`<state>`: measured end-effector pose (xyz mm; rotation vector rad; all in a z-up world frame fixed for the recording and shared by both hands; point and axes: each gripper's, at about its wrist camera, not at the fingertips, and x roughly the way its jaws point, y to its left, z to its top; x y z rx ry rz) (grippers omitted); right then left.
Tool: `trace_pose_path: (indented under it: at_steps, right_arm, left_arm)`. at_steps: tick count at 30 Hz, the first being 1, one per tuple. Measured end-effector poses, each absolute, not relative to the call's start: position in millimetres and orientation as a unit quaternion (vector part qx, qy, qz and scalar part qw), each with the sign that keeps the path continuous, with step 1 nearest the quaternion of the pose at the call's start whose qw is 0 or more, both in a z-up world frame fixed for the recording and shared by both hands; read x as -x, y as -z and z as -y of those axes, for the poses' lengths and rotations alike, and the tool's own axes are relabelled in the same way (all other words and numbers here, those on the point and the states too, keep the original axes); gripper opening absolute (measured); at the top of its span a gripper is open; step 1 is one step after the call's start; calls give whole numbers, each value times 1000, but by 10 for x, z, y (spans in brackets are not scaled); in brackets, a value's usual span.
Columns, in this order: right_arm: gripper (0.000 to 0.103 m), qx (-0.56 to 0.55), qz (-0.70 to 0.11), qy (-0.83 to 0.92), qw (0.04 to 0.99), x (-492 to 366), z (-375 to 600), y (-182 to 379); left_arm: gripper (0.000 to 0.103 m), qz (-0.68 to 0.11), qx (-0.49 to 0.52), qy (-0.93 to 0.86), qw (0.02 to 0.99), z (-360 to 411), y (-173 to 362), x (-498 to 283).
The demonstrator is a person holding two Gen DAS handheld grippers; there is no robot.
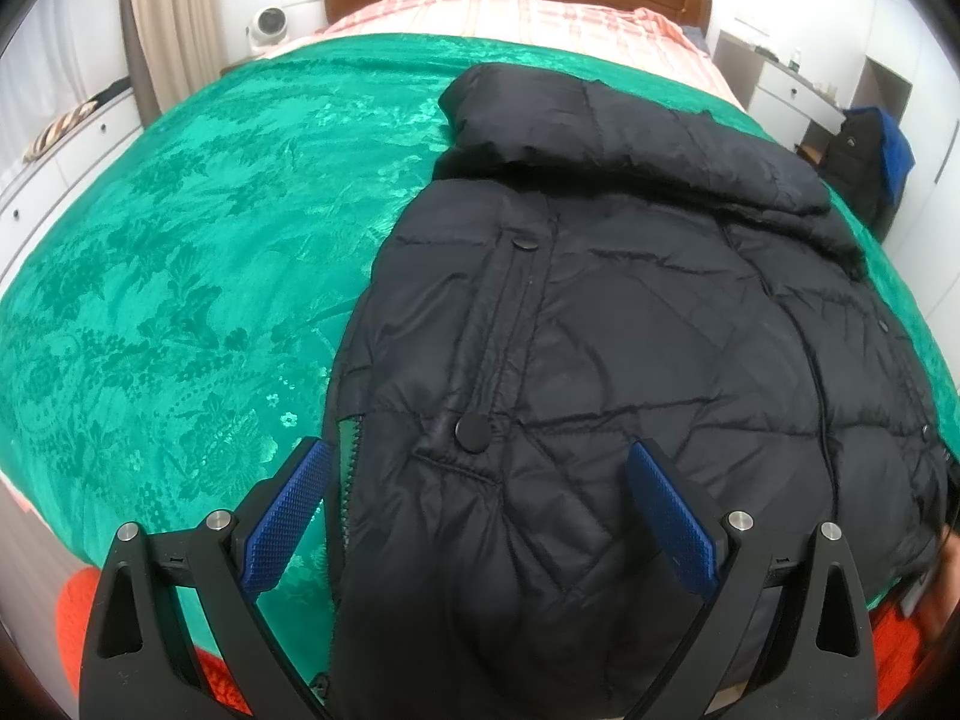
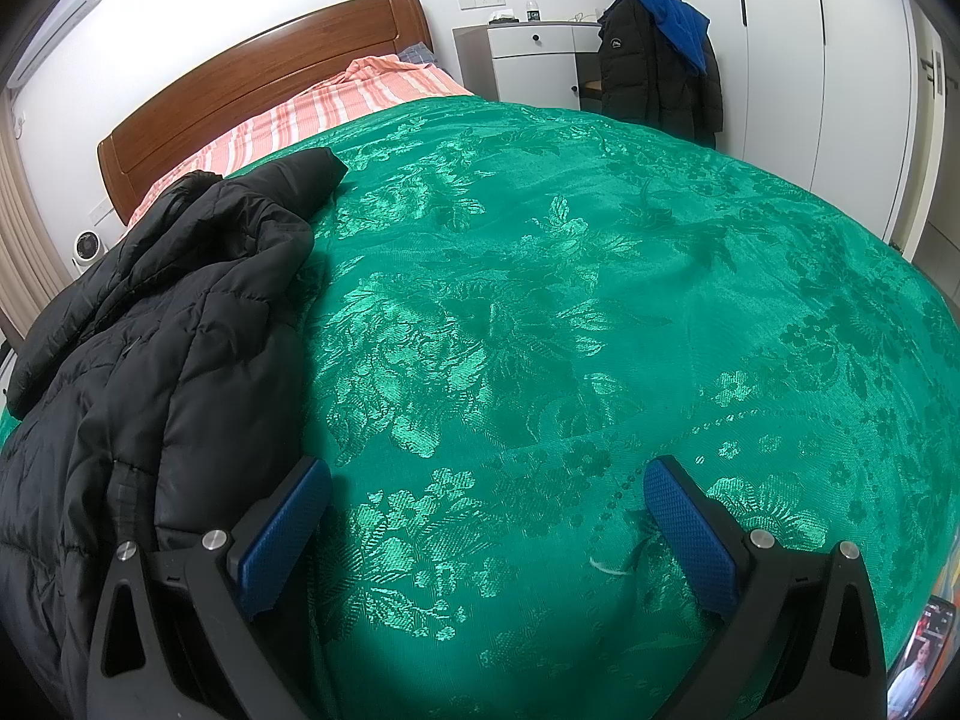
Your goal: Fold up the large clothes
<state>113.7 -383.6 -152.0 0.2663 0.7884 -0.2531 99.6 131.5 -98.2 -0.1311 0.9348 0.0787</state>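
A black quilted puffer jacket (image 1: 630,330) lies on the green bedspread (image 1: 180,300), collar toward the headboard, snaps and zipper showing. My left gripper (image 1: 480,468) is open and empty, just above the jacket's near hem, its left finger (image 1: 288,522) beside the jacket's left edge. In the right wrist view the jacket (image 2: 150,348) lies at the left. My right gripper (image 2: 486,492) is open and empty over bare bedspread (image 2: 600,300), its left finger (image 2: 282,534) next to the jacket's right edge.
A wooden headboard (image 2: 270,78) and pink striped sheet (image 2: 336,108) are at the far end. A white nightstand (image 2: 534,60) and a dark coat with a blue garment (image 2: 660,60) stand beside white wardrobes (image 2: 810,60). Red fabric (image 1: 216,672) lies below the bed's near edge.
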Motion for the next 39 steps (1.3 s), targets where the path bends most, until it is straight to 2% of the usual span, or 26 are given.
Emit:
trace_pose_path:
  at_steps: [34, 39]
  right_arm:
    - [103, -129, -383, 120, 907, -1129, 3852, 1524]
    - [102, -218, -361, 85, 903, -938, 4128, 1294]
  left_arm:
    - [100, -454, 78, -64, 885, -1568, 1021, -825]
    - [100, -456, 105, -40, 883, -1736, 1000, -695]
